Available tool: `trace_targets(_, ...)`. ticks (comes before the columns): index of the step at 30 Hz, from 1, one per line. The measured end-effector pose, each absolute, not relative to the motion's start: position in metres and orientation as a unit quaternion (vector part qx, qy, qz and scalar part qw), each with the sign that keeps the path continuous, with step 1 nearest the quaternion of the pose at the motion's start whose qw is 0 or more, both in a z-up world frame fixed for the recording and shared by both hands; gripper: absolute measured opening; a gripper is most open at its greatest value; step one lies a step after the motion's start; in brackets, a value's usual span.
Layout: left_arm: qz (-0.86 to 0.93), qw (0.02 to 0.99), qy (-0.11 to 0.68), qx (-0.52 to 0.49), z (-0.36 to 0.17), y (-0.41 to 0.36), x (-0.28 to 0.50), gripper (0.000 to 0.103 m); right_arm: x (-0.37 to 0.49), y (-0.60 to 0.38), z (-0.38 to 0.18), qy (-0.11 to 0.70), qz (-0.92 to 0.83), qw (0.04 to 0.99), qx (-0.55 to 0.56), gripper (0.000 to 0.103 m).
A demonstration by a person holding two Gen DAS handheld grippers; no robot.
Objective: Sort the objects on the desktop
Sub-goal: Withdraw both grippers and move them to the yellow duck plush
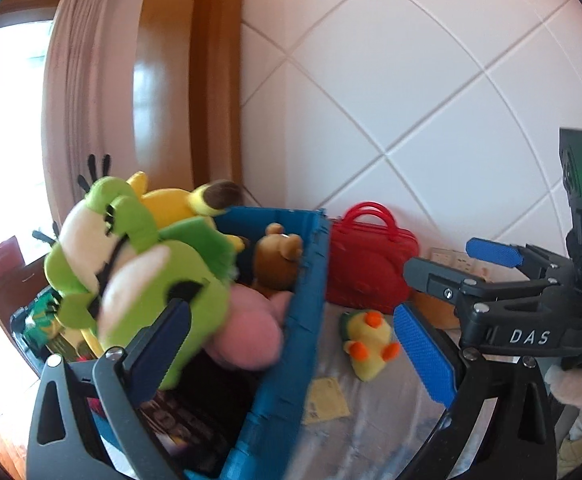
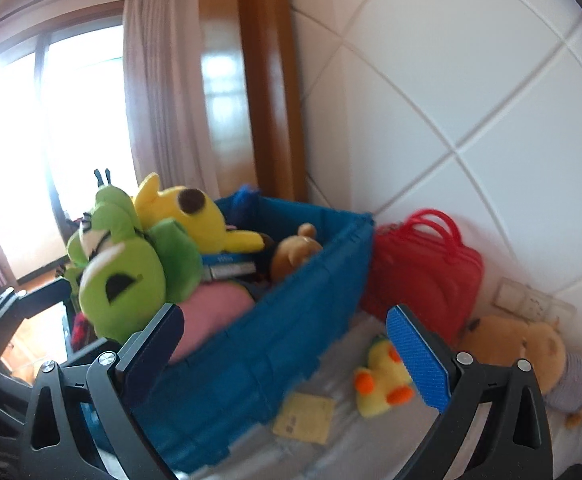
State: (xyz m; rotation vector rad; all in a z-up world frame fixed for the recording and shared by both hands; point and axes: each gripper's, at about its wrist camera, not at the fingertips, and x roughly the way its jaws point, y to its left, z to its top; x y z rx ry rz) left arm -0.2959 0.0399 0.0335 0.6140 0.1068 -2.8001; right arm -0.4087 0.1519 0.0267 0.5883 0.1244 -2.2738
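Both grippers hang wide open and holding nothing: the left gripper (image 1: 295, 344) straddles the blue bin's (image 1: 295, 312) near wall, the right gripper (image 2: 291, 344) gapes over the same corner. That bin is heaped high with a green frog plush (image 1: 131, 264), a yellow plush (image 2: 187, 212), a brown teddy (image 1: 279, 256) and a pink plush (image 1: 247, 332). On the surface outside it lie a small yellow duck plush (image 2: 379, 380), a yellow paper slip (image 2: 305, 420), a red toy handbag (image 2: 423, 276) and an orange bear in a striped top (image 2: 531, 356). The risk: the frog perches right at the brim, so a nudge from a finger could tip it out. Pale glossy cover on the table, white tiled wall (image 1: 431, 80), wooden frame, curtained window (image 2: 71, 128).
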Motion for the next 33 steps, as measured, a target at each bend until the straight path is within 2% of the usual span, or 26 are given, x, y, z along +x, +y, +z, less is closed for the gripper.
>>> trace_targets(7, -0.970, 0.098, 0.031, 0.223, 0.019, 0.092, -0.290, 0.103, -0.408, 0.221, 0.009, 0.049, -0.902, 0.341, 0.260, 0.103)
trace_targets(17, -0.954, 0.045, 0.038, 0.293, -0.051, 0.123, -0.373, 0.100, -0.477, 0.268, -0.047, 0.022, -0.904, 0.282, 0.321, 0.102)
trace_targets(28, -0.918, 0.037, 0.068, 0.389, -0.179, 0.100, -0.509, 0.100, -0.597, 0.230, -0.157, 0.032, -0.870, 0.278, 0.405, 0.100)
trace_targets(33, -0.915, 0.044, 0.077, 0.394, -0.225, 0.094, -0.551, 0.100, -0.645, 0.221, -0.203, 0.020, -0.861, 0.281, 0.423, 0.100)
